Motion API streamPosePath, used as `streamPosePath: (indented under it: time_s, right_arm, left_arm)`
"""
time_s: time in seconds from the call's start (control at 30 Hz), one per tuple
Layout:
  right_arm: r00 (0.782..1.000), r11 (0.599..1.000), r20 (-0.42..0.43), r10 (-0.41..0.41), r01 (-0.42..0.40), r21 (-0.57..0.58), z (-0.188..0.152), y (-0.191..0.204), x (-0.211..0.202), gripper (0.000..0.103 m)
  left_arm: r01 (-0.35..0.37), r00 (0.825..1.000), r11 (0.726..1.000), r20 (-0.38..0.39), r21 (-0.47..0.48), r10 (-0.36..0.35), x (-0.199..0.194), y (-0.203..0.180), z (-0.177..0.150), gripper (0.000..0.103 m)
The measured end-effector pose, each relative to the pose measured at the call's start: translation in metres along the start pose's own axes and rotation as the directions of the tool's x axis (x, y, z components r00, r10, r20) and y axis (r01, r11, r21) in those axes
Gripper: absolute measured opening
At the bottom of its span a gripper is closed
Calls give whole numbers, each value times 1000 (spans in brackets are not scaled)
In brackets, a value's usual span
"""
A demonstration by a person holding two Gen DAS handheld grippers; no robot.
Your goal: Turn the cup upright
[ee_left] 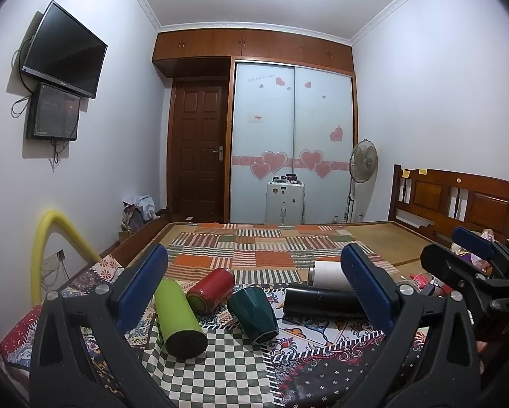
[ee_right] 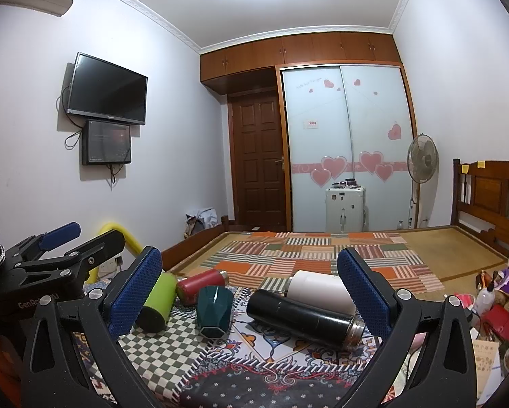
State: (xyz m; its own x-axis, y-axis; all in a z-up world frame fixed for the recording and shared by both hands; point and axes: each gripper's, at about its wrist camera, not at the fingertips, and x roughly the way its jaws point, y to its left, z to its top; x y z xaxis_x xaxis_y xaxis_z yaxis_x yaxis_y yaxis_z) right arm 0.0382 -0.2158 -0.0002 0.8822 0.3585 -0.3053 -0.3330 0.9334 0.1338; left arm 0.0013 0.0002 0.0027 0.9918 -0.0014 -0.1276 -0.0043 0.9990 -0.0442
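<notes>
Dark green faceted cup (ee_left: 254, 314) is on its side on the patterned cloth (ee_left: 322, 357), roughly centred between my left gripper's (ee_left: 258, 289) fingers in the left wrist view; in that view one round end points toward the camera and slightly right. In the right wrist view the same cup (ee_right: 214, 311) sits left of centre, nothing touching it.

Around it, all lying down: lime green bottle (ee_left: 179, 319) just to its left, red bottle (ee_left: 212, 289) behind and between those two, black flask (ee_left: 322, 301) to its right, white tumbler (ee_left: 329, 274) behind the flask. The black flask (ee_right: 302, 319) has its metal neck pointing right and toward the camera in the right wrist view.

Left gripper: released, fingers spread wide, nothing between the pads, hovering over the near edge of the cloth. Right gripper (ee_right: 251, 292): also released and wide, holding nothing; black flask and white tumbler (ee_right: 319, 292) sit in the gap but clear of the pads. Each gripper shows at the edge of the other's view, side by side.

Cloth lies on a bed with a wooden headboard (ee_left: 458, 200) at right.
</notes>
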Motion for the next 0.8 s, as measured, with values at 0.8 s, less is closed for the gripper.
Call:
streamPosePath:
  time_s: [0.8]
  right_arm:
    - [1000, 1000, -2, 3, -3, 1, 0, -2, -1, 103]
  left_arm:
    - [4, 1000, 1000, -1, -6, -4, 1, 3, -1, 103]
